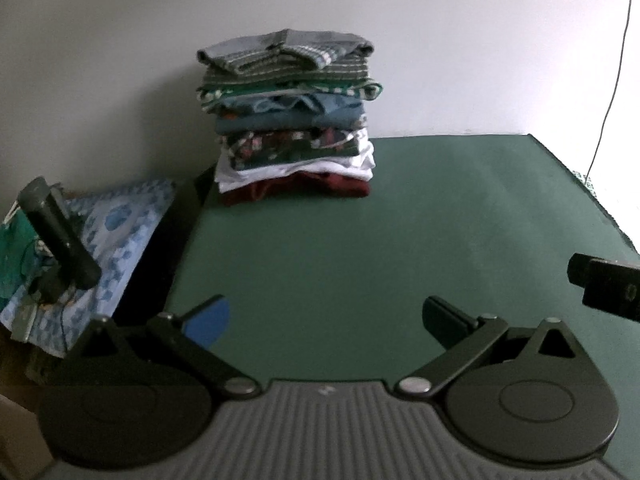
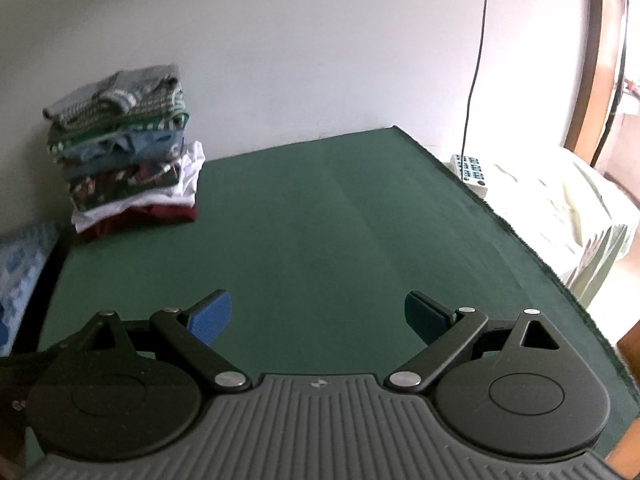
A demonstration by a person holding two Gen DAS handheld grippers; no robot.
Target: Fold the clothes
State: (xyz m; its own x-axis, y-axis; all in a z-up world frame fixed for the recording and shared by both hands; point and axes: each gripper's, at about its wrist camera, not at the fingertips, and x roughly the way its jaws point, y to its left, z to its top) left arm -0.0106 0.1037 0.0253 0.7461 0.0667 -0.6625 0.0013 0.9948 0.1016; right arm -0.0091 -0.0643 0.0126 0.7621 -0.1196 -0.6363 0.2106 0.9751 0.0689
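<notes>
Plain white wall (image 2: 320, 60) behind green-covered table (image 2: 320, 220), perhaps a bright doorway at right.

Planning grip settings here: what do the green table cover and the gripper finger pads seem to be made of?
Green table cover: probably felt-like cloth, matte, with no glare and a slightly frayed edge. Right gripper pads: likely rubber or plastic, blue, with a fine grid texture. The left gripper looks alike.
</notes>
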